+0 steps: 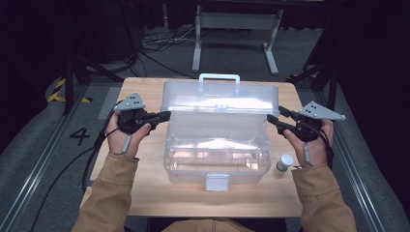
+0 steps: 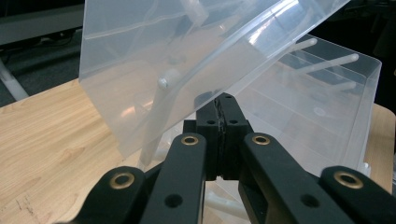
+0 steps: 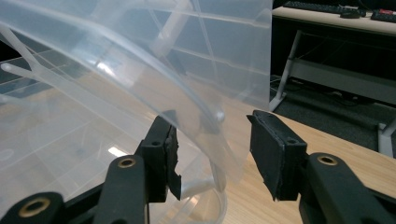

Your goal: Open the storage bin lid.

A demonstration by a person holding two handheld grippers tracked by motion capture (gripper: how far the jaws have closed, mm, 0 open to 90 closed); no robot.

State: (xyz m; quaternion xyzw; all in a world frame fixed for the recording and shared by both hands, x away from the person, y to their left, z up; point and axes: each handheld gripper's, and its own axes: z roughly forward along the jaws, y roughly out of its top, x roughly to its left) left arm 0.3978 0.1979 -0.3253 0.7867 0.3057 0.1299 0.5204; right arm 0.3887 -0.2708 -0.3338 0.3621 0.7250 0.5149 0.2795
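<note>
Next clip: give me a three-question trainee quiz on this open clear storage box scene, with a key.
1. True or false: the hinged lid of the clear plastic storage box on the light wooden table is raised.
2. Which tongs stand open, with the lid's edge between the pads: left or right?
3. What lies on the table by the person's right wrist?

Key:
1. True.
2. Right; the left tongs are shut at the lid's edge.
3. A small grey-capped round jar.

Bright overhead light glares white off the clear box lid (image 1: 220, 99); the surrounding room is dark, the close-ups slightly soft.
</note>
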